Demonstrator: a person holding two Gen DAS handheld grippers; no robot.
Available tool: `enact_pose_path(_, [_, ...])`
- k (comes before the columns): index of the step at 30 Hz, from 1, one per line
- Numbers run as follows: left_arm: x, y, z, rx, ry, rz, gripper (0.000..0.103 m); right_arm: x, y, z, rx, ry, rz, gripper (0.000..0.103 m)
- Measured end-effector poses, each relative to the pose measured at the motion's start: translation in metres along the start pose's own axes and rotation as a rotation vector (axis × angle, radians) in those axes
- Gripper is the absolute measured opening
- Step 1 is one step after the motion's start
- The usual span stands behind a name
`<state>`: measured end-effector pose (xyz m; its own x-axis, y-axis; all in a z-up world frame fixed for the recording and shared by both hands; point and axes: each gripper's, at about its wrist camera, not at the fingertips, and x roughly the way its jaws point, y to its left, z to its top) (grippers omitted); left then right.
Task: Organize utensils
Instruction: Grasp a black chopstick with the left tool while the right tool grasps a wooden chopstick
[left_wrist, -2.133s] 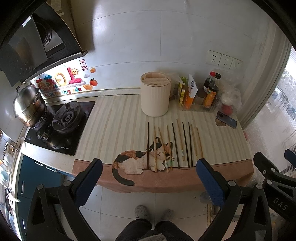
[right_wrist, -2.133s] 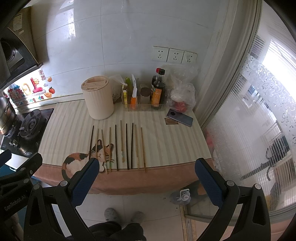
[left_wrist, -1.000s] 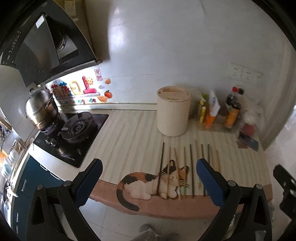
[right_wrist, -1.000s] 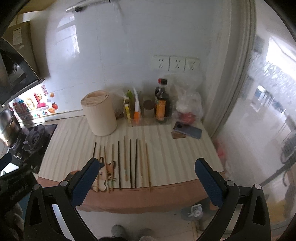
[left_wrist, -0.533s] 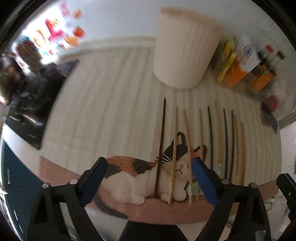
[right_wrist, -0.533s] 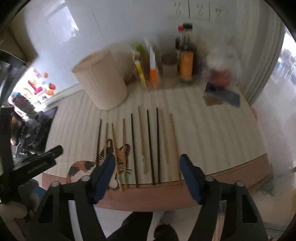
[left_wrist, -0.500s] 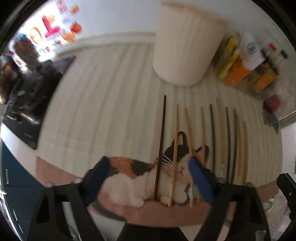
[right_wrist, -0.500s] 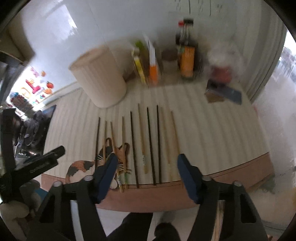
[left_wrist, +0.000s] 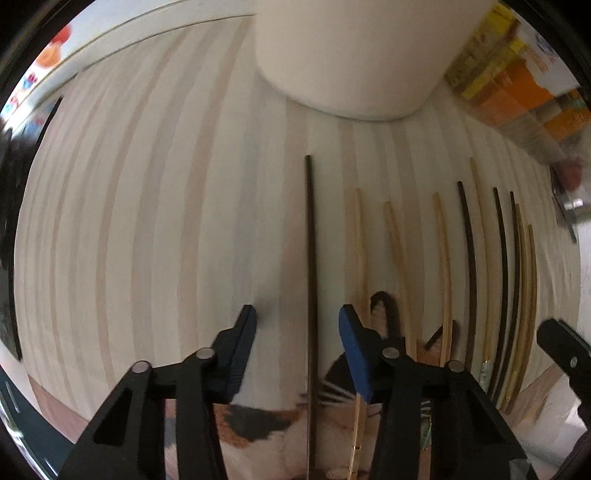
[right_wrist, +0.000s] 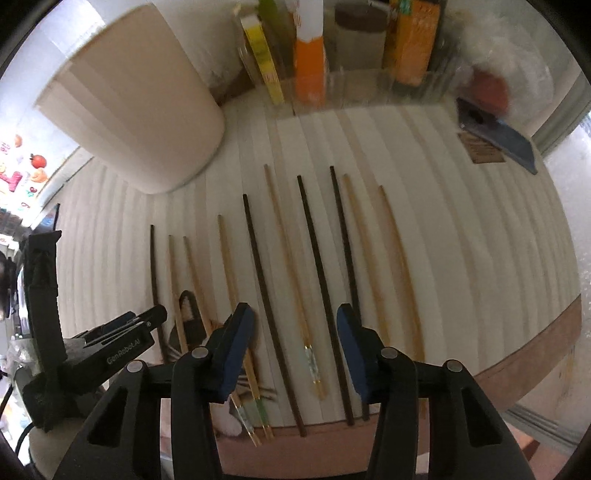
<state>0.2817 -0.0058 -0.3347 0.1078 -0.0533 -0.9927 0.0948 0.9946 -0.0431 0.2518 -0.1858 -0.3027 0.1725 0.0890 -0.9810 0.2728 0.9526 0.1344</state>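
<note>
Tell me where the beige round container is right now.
The beige container stands at the back left of the striped mat, behind the row of chopsticks, left of the condiment packets.

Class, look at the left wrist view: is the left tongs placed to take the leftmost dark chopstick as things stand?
Probably yes. The left tongs, whose jaws have just been closing, straddle the leftmost dark chopstick without pressing it. Nothing lies between; the nearest pale chopstick sits just outside the right pad.
</note>
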Motion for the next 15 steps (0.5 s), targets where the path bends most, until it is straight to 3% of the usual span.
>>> enact_pose_path(2, [0.001, -0.007, 0.001, 0.031, -0.024, 0.046, 0.023, 0.006, 0.003, 0.005, -0.006, 0.017, -0.004, 0.05])
enact_pose_path(3, [0.001, -0.009, 0.001, 0.039, -0.037, 0.049, 0.013, 0.009, 0.005, 0.007, -0.014, 0.029, -0.004, 0.05])
enact_pose_path(5, [0.002, -0.009, 0.001, 0.037, -0.042, 0.049, 0.004, 0.013, 0.01, 0.011, -0.033, 0.044, 0.002, 0.05])
enact_pose_path(15, [0.003, 0.044, -0.022, -0.118, 0.02, 0.09, 0.003, 0.051, 0.045, 0.034, -0.133, 0.174, 0.046, 0.05])
